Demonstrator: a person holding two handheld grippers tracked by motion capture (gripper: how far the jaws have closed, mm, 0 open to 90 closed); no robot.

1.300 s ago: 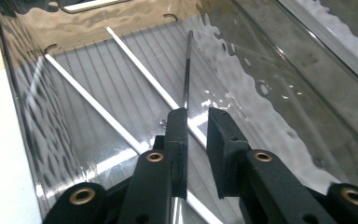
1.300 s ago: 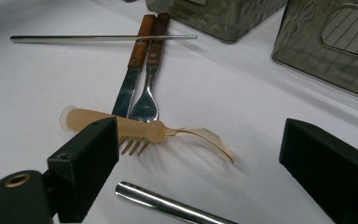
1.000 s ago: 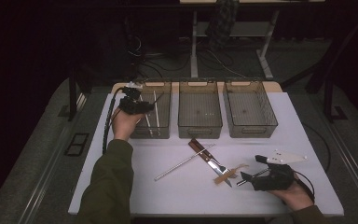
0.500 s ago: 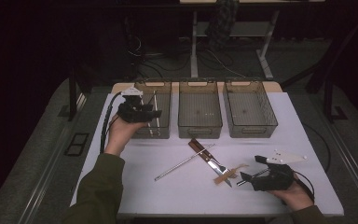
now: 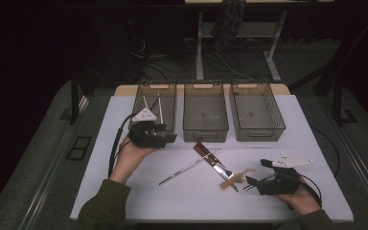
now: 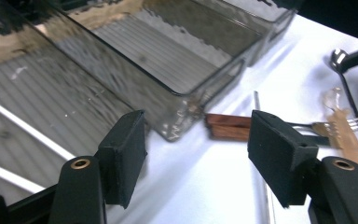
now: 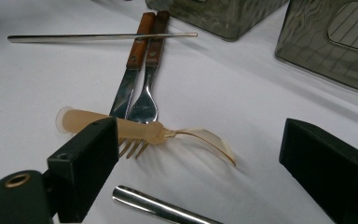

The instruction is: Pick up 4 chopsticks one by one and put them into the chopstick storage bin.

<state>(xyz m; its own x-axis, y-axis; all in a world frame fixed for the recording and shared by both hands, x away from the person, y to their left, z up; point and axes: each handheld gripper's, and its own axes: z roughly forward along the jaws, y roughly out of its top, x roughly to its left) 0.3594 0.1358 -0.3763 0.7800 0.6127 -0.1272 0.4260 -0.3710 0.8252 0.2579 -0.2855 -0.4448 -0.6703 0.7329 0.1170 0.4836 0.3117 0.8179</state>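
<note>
My left gripper (image 5: 165, 138) has just been opening, empty, beside the bin (image 5: 156, 109); right gripper (image 5: 250, 183) spread. Next I take the chopstick (image 5: 189, 166).

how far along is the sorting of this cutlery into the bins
Early on. Done: two thin metal sticks lie in the left bin. In hand: nothing; the left gripper sits at that bin, its jaws just opened and empty, and the right gripper is open beside the remaining pile. Left: the loose chopstick, knife, fork, plastic fork and spoon.
</note>
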